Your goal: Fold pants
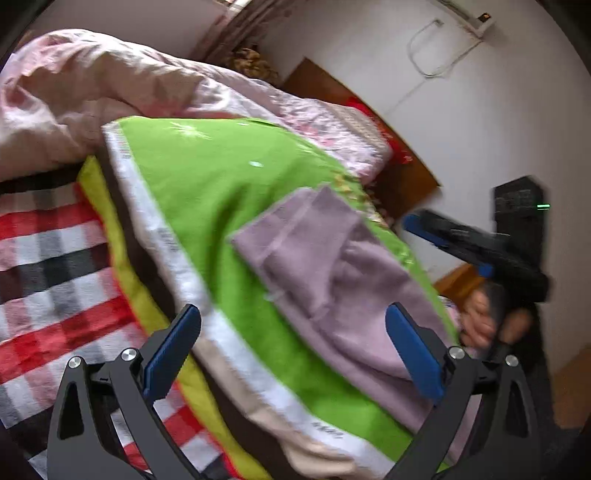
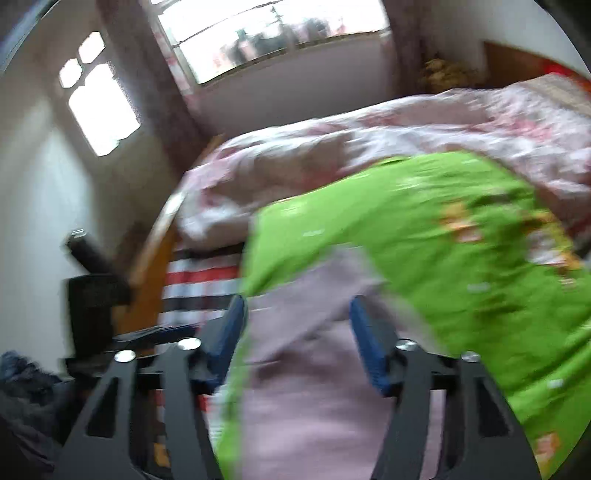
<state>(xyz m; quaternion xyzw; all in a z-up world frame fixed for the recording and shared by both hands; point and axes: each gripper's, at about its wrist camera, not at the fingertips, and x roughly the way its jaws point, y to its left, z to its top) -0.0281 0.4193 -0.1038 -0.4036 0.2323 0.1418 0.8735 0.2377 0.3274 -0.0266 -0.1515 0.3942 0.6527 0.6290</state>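
Observation:
The lilac pants (image 1: pixel 332 266) lie folded into a thick pad on a bright green cloth (image 1: pixel 207 192) spread over the bed. My left gripper (image 1: pixel 293 314) hovers open over the near edge of the green cloth, with its right finger above the pants and nothing between the pads. In the same view my right gripper (image 1: pixel 447 245) hangs off the far right side of the pants, held by a hand (image 1: pixel 480 321). The right wrist view is blurred: the right gripper (image 2: pixel 297 303) stands open above the pants (image 2: pixel 314 369), and its pads press on nothing.
A pink floral quilt (image 1: pixel 92 92) is bunched at the back of the bed. A red, white and black plaid blanket (image 1: pixel 48 258) covers the left side. A wooden headboard (image 1: pixel 325 88) and a white wall stand behind. The right wrist view has a window (image 2: pixel 273 33) and a black device (image 2: pixel 92 306).

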